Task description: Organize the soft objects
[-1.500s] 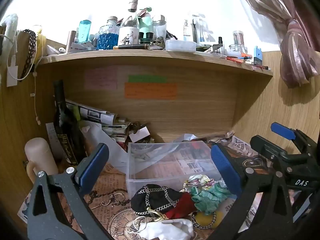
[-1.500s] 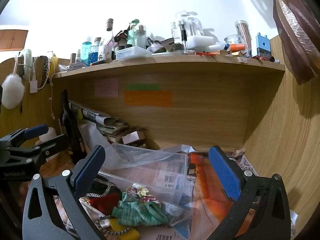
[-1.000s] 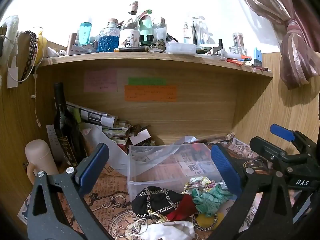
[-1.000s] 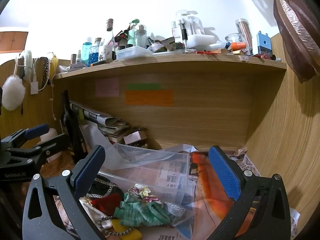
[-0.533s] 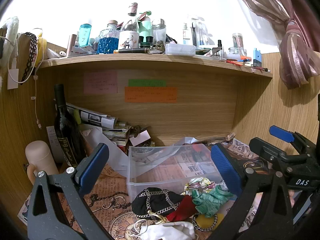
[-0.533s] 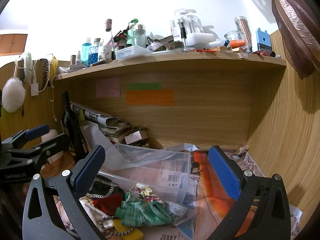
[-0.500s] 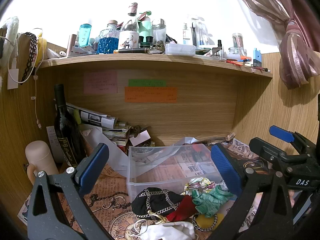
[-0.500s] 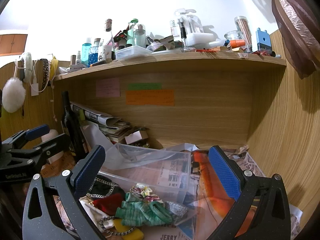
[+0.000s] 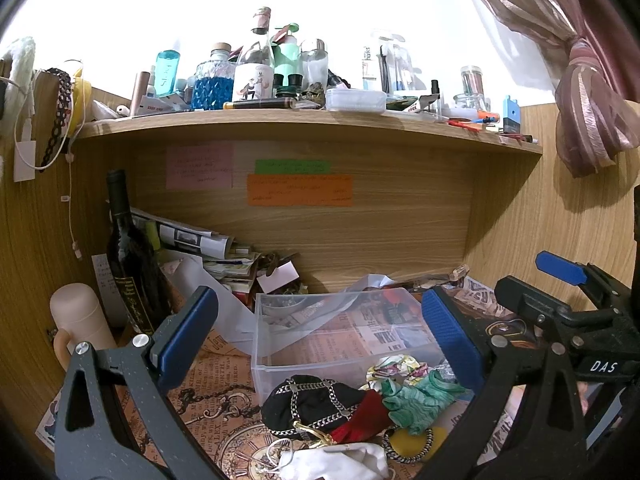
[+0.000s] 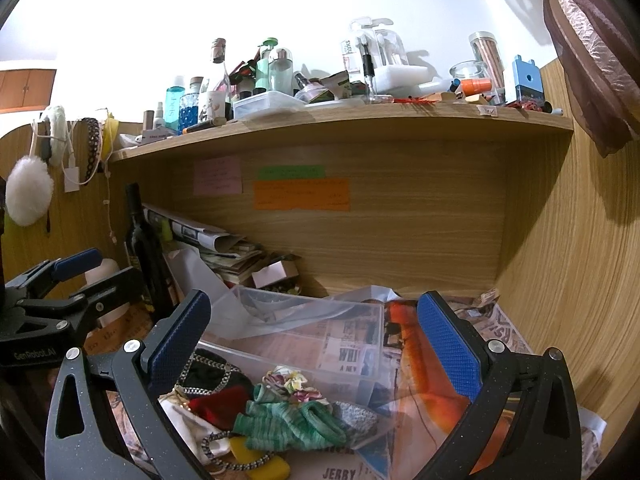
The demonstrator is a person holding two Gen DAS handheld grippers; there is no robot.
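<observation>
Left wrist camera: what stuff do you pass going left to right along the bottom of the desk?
Pale pink plastic mug → dark glass wine bottle → black chain-trimmed pouch → green knitted scrunchie → the right gripper.

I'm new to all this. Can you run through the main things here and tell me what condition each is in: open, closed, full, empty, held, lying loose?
Left gripper: open, holding nothing.
Right gripper: open, holding nothing.
Clear plastic box: lidless, upright, apparently empty.
Green knitted cloth: crumpled, loose in front of the box.
Black chain-trimmed pouch: lying loose in the pile.
White cloth: bunched, nearest the camera.
Dark wine bottle: upright; cap unclear.
</observation>
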